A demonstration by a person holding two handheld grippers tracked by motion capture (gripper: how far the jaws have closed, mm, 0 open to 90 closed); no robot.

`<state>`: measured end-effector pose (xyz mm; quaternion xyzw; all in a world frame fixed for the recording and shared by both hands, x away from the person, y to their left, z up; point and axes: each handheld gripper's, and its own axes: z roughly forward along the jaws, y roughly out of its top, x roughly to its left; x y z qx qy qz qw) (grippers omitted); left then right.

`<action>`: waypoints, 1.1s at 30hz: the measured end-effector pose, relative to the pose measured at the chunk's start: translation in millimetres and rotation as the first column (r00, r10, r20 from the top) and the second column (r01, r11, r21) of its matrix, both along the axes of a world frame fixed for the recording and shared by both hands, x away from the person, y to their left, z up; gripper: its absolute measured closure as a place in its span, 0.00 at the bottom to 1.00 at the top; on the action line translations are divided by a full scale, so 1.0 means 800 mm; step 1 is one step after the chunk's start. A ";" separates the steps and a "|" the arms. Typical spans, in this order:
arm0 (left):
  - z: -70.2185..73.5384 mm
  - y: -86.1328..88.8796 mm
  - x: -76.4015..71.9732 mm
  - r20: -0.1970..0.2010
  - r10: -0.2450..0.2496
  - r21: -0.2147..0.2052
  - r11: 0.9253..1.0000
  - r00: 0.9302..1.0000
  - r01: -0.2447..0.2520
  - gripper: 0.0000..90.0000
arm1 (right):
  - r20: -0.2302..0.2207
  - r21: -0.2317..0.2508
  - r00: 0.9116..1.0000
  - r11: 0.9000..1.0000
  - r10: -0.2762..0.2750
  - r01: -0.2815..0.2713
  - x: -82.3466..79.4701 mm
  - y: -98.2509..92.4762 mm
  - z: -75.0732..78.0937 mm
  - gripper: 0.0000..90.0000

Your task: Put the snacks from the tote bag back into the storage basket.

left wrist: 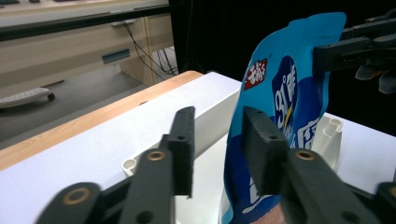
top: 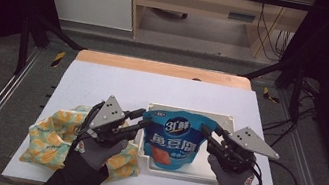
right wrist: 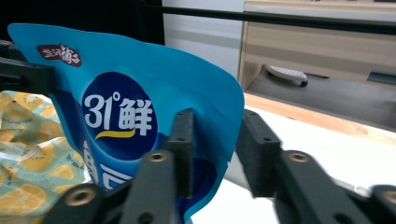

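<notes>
Gloved hands come in from the near edge, each carrying a black two-jaw gripper. Left gripper (top: 140,119) and right gripper (top: 206,131) flank the top corners of a glossy blue snack pouch with white lettering (top: 175,137), which stands in a shallow white plastic tray (top: 229,119) on the white tabletop (top: 118,82). Both sets of jaws stand parted with a pouch edge between them, their pads not pressing it, apparently letting the pouch settle into the tray. Beside the left hand lies a crumpled yellow fruit-print cloth bag (top: 51,134). Beyond the table sits pale wooden furniture (top: 193,1).
</notes>
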<state>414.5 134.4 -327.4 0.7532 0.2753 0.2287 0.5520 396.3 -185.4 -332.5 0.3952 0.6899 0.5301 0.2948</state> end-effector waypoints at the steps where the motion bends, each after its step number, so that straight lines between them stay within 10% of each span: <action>1: 0.001 0.001 -0.001 0.005 0.001 0.004 1.000 1.000 -0.001 0.67 | 0.003 -0.002 1.000 1.000 -0.002 0.002 0.000 0.000 0.000 0.69; 11: 0.002 0.035 -0.014 0.012 0.031 0.048 0.998 0.999 -0.032 0.47 | 0.024 -0.003 1.000 1.000 -0.006 0.006 -0.007 -0.008 -0.010 0.45; 33: -0.050 0.157 -0.031 -0.042 0.186 0.051 0.982 0.982 -0.184 0.38 | -0.020 -0.025 0.997 0.997 -0.080 0.079 -0.014 -0.051 -0.057 0.37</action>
